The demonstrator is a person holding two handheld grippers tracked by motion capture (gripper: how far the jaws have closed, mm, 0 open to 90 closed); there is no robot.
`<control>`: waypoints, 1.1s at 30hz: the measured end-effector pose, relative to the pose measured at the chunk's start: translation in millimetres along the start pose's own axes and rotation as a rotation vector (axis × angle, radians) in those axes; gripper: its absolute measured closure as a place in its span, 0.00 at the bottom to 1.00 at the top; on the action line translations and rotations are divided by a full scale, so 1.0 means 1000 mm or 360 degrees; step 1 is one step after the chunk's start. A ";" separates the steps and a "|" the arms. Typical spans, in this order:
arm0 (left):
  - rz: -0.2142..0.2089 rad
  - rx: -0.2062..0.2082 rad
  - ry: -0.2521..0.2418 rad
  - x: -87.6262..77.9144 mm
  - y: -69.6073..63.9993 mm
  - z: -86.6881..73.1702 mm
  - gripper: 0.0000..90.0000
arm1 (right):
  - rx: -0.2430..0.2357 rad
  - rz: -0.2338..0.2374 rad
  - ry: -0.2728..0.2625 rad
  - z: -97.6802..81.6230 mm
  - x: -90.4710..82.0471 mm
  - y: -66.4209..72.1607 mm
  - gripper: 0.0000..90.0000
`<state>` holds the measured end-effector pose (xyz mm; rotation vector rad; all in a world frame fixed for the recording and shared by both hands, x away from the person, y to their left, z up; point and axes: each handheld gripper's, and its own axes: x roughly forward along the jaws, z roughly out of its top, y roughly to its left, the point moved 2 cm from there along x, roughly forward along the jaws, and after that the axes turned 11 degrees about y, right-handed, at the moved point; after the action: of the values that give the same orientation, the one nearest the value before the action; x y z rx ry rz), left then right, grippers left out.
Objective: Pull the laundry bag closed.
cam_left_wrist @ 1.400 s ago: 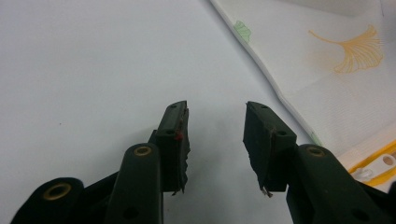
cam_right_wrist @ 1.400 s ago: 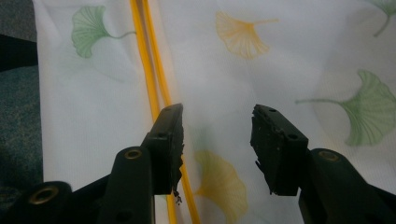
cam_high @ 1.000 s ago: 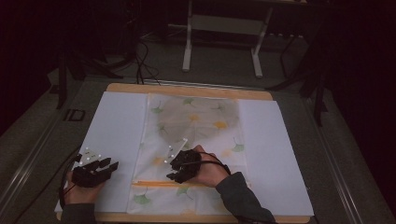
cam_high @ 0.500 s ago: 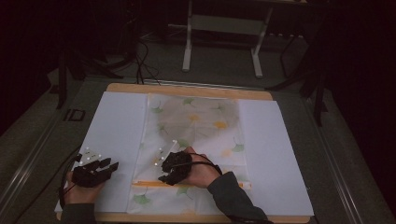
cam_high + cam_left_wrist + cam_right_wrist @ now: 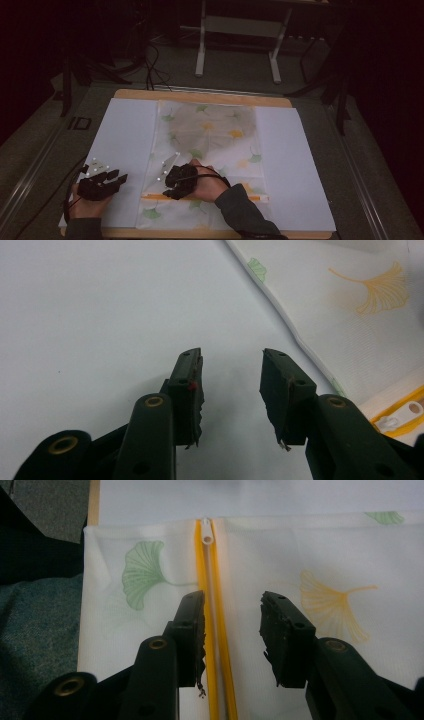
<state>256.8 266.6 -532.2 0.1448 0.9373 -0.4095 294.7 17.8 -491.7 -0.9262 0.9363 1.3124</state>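
Looks like the zipper step's up: right tool (image 5: 232, 630) hangs spread over the yellow zipper (image 5: 215, 630) of the white leaf-print mesh bag (image 5: 207, 145) mid-tabletop, needs the pull tab (image 5: 206, 537) next, while left tool (image 5: 231, 385) idles spread.

Pouch (image 5: 210, 150) on sheet (image 5: 125, 145), table (image 5: 200, 95)

High view above the table (image 5: 300, 150); both gripper views low, close along their jaws, sharing the zipper pouch (image 5: 300, 545).
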 end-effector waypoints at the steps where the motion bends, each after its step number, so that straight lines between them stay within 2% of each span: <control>1: 0.0000 -0.0001 0.0001 0.000 0.000 0.000 0.68 | -0.0003 0.0003 -0.0002 0.001 0.001 0.000 0.70; 12: 0.0009 0.0004 0.0011 0.000 -0.001 0.000 0.67 | -0.0043 0.0038 0.0005 0.019 0.016 0.006 0.77; 20: 0.0008 0.0004 0.0011 0.000 0.000 0.000 0.67 | -0.0043 0.0073 0.0019 0.027 0.028 0.006 0.82; 33: 0.0008 0.0007 0.0008 0.000 0.001 -0.001 0.67 | -0.0056 0.0098 0.0076 0.040 0.044 0.009 0.82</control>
<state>256.6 267.6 -532.5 0.1524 0.9411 -0.4065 288.1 71.2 -518.7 -0.9661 0.9883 1.3678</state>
